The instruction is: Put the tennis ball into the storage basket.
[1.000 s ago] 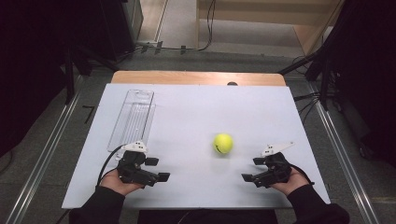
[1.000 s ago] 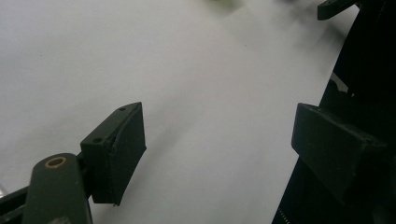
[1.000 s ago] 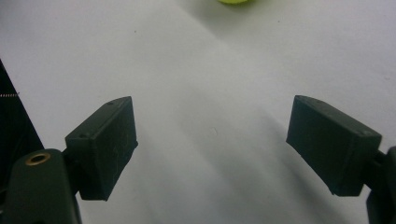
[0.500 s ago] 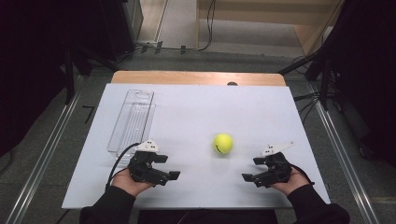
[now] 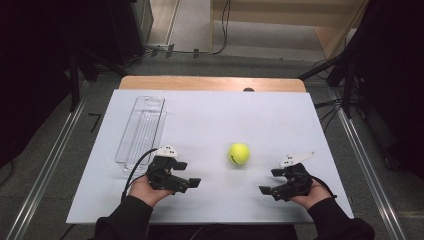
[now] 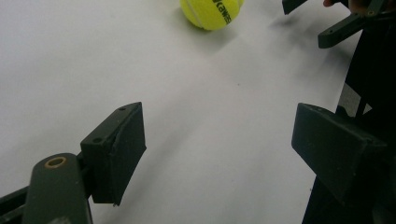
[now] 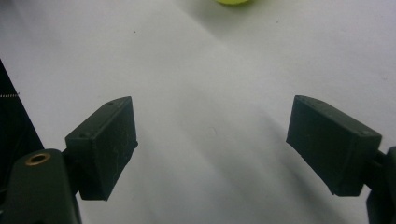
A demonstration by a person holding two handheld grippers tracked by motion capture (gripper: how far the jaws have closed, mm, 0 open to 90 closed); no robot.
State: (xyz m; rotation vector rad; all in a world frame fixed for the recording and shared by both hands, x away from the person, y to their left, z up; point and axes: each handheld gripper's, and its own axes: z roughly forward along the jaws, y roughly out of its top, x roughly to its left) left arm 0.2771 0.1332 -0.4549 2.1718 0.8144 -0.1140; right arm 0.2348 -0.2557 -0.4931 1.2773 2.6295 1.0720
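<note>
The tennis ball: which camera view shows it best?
The high view: the whole tennis ball lies free on the white table between both grippers. The left gripper view shows most of it, cut at the top edge; the right gripper view shows a sliver.

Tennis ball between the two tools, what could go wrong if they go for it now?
The tennis ball lies loose on the smooth white table, so a nudge from one pad could roll it away. The left tool and right tool both point inward with open jaws, so they might collide. The left tool's cable trails near the clear plastic tray and might drag it.
</note>
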